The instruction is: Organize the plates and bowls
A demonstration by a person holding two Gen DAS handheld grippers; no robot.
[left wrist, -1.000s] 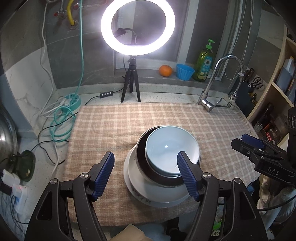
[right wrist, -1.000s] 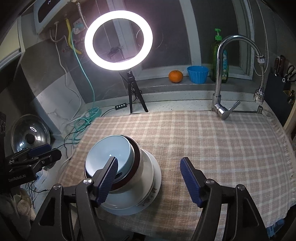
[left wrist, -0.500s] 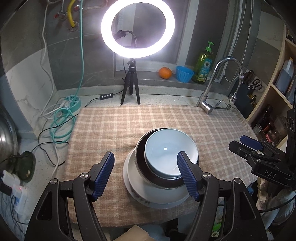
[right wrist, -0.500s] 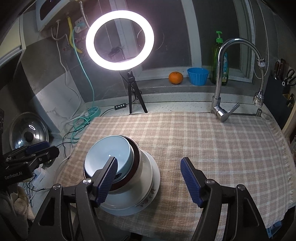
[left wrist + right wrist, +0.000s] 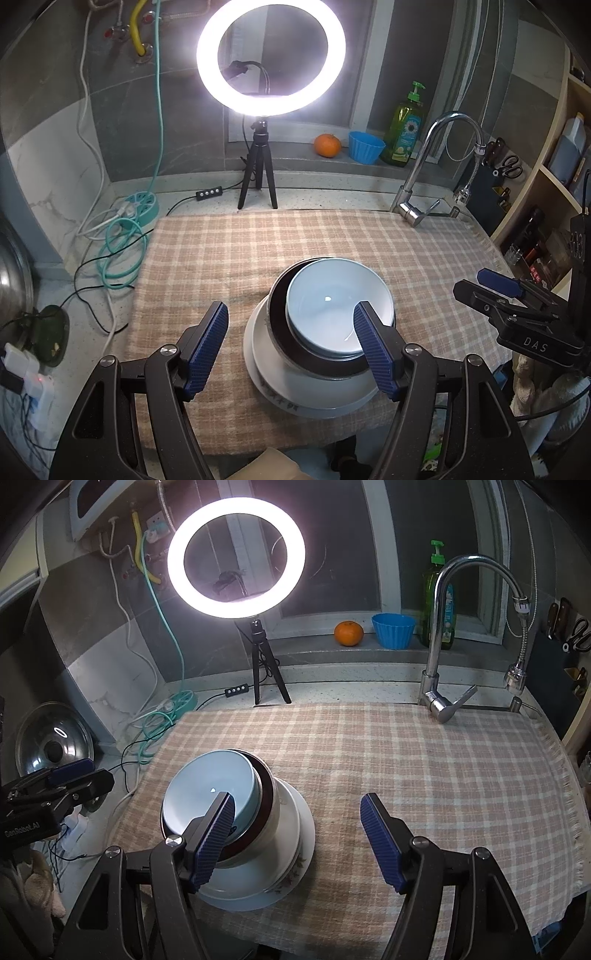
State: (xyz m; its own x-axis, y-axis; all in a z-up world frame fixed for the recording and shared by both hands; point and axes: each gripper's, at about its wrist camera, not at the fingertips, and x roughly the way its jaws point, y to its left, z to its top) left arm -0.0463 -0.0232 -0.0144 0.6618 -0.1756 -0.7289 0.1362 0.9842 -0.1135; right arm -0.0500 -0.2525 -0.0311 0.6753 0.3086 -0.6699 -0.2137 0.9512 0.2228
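A pale blue bowl [image 5: 334, 306] sits nested in a dark-rimmed bowl [image 5: 280, 314], and both rest on a white plate [image 5: 258, 354] on the checked cloth [image 5: 229, 258]. The same stack shows in the right wrist view: blue bowl [image 5: 210, 786], dark bowl [image 5: 267, 797], flowered white plate [image 5: 295, 849]. My left gripper [image 5: 291, 347] is open and empty, held above and in front of the stack. My right gripper [image 5: 297, 843] is open and empty, to the right of the stack. Each gripper shows in the other's view, the right [image 5: 513, 306] and the left [image 5: 55, 786].
A ring light on a tripod [image 5: 258, 177] stands behind the cloth. A faucet [image 5: 424, 177] is at the back right, with an orange [image 5: 327, 144], blue cup [image 5: 365, 147] and soap bottle [image 5: 404, 129] on the sill. Cables [image 5: 122, 251] and a pot lid [image 5: 51, 738] lie left. Shelves [image 5: 554, 177] stand right.
Both grippers have drawn back and up a little from the stack. The stack has not moved, and both grippers stay open.
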